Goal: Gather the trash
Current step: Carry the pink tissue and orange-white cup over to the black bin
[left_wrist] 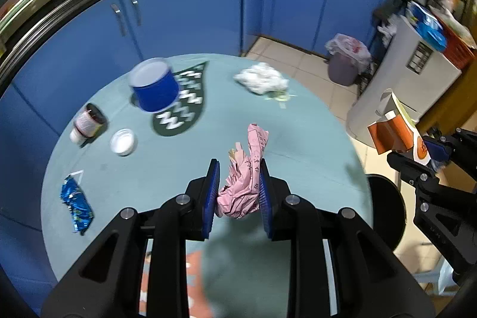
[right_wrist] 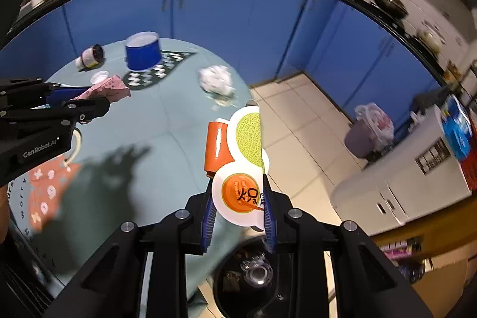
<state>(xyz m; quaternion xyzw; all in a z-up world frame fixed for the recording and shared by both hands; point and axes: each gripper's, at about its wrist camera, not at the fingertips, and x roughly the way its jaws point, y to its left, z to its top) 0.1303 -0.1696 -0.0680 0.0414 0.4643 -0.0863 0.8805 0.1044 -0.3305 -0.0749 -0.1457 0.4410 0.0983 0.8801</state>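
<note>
The crumpled pink paper (left_wrist: 243, 187) is clamped in the left tongs (left_wrist: 239, 192) above the worktop (left_wrist: 313, 145); the melon carton (right_wrist: 238, 169) is clamped in the right tongs (right_wrist: 238, 213), over a black bin (right_wrist: 253, 282). Neither is dropped yet. A tissue wad (left_wrist: 262, 78), blue wrapper (left_wrist: 76, 203), jar (left_wrist: 88, 122) and lid (left_wrist: 123, 141) remain on the worktop.

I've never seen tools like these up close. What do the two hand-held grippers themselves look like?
Both are matte black linkage frames with round silver pivot bolts. Each left gripper and right gripper ends in two flat fingers faced with ribbed blue pads. The left one's side carries white lettering, "Gen.Robot.AI".
</note>
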